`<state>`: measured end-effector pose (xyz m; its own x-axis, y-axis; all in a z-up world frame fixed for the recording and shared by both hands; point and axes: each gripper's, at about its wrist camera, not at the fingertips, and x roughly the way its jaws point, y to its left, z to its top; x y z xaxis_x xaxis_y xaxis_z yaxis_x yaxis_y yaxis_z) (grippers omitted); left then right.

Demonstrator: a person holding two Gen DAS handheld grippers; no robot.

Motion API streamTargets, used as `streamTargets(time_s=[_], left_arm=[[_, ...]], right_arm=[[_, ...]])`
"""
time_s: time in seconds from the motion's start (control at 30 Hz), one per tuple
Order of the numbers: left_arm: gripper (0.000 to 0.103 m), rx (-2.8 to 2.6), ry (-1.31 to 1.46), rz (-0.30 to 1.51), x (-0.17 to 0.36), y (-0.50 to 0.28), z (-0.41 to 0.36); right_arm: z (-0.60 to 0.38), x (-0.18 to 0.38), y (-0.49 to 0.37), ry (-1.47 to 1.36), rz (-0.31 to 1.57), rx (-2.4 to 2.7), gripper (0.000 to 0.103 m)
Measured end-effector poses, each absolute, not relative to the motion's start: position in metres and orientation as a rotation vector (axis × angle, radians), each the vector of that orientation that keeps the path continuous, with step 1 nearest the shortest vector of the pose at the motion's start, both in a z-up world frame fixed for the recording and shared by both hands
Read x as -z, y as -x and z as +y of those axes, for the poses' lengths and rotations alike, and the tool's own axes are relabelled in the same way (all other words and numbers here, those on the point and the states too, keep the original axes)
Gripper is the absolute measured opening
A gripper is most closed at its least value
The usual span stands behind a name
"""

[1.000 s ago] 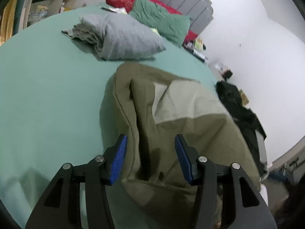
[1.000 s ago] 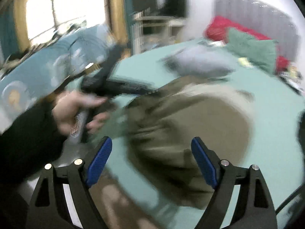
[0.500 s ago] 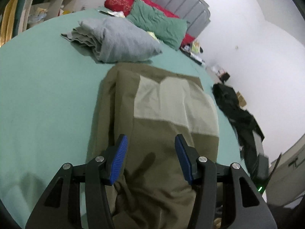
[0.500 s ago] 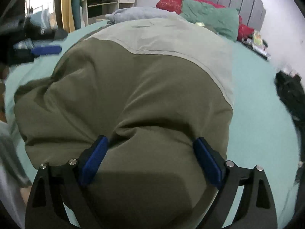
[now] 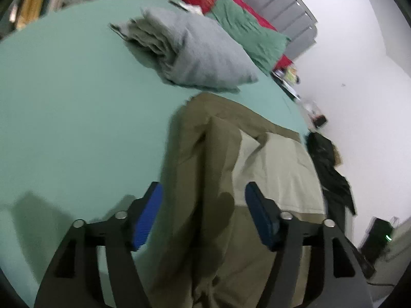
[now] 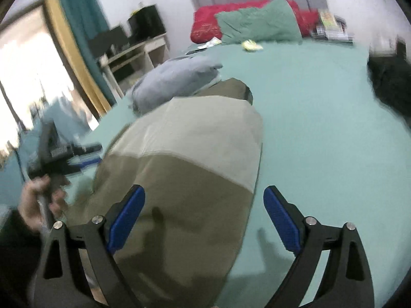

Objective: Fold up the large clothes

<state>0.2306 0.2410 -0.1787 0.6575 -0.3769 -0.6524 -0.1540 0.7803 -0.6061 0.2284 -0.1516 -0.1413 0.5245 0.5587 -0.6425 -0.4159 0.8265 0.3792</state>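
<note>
An olive garment (image 5: pixel 221 179) with a pale beige panel (image 5: pixel 277 169) lies lengthwise on the green bedsheet (image 5: pixel 77 118). My left gripper (image 5: pixel 203 215) hovers over the garment's near left part. Its jaws are opening, and a raised fold of the cloth runs between the blue pads (image 5: pixel 146 218) without touching them. In the right wrist view the same garment (image 6: pixel 179 169) fills the middle. My right gripper (image 6: pixel 204 218) stands open above its right edge, with nothing gripped. At the far left of that view a hand (image 6: pixel 38 202) holds the left gripper (image 6: pixel 59 154).
A folded grey blanket (image 5: pixel 203 54) lies just beyond the garment. Green (image 6: pixel 259 23) and red (image 6: pixel 208 25) pillows lean on the grey headboard. Dark clothes (image 5: pixel 331 172) hang off the bed's right side. A shelf unit (image 6: pixel 133 51) and a window stand to the left.
The left jaws have spread wider and that view has swung left over the garment's folded side. The right gripper has drawn back and rolled, so more of the bed shows.
</note>
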Motion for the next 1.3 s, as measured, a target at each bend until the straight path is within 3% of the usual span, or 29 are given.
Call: streamTargets(time_s=[0.2, 0.3, 0.47, 0.73, 0.9, 1.0, 1.07, 1.17, 1.2, 1.23, 1.3], left_arm=[[0.079, 0.331, 0.744, 0.945, 0.188, -0.251, 0.217], [0.089, 0.333, 0.688, 0.955, 0.183, -0.252, 0.205], [0.089, 0.152, 0.481, 1.103, 0.207, -0.266, 0.197], [0.101, 0.196, 0.502, 1.088, 0.222, -0.264, 0.198], [0.101, 0.449, 0.599, 1.108, 0.229, -0.267, 0.17], [0.103, 0.436, 0.505, 1.115, 0.23, -0.267, 0.15], [0.103, 0.426, 0.509, 1.115, 0.23, -0.265, 0.146], [0.102, 0.411, 0.451, 1.116, 0.229, -0.263, 0.132], [0.098, 0.408, 0.436, 1.114, 0.228, -0.262, 0.127], [0.084, 0.414, 0.432, 1.108, 0.226, -0.259, 0.124], [0.058, 0.451, 0.465, 1.086, 0.224, -0.259, 0.12]], right_arm=[[-0.127, 0.181, -0.302, -0.212, 0.982, -0.596, 0.095], [-0.09, 0.215, -0.321, -0.124, 1.07, -0.593, 0.102], [-0.06, 0.22, -0.325, -0.016, 1.048, -0.58, 0.103], [-0.071, 0.221, -0.329, -0.204, 1.026, -0.666, 0.101], [-0.08, 0.237, -0.327, -0.428, 1.026, -0.777, 0.099], [-0.074, 0.239, -0.326, -0.463, 1.05, -0.799, 0.099], [-0.072, 0.239, -0.323, -0.473, 1.065, -0.814, 0.095], [-0.071, 0.241, -0.316, -0.526, 1.048, -0.816, 0.068], [-0.075, 0.24, -0.307, -0.552, 1.042, -0.811, 0.058], [-0.077, 0.237, -0.299, -0.561, 1.033, -0.8, 0.051], [-0.077, 0.231, -0.289, -0.526, 1.016, -0.768, 0.045]])
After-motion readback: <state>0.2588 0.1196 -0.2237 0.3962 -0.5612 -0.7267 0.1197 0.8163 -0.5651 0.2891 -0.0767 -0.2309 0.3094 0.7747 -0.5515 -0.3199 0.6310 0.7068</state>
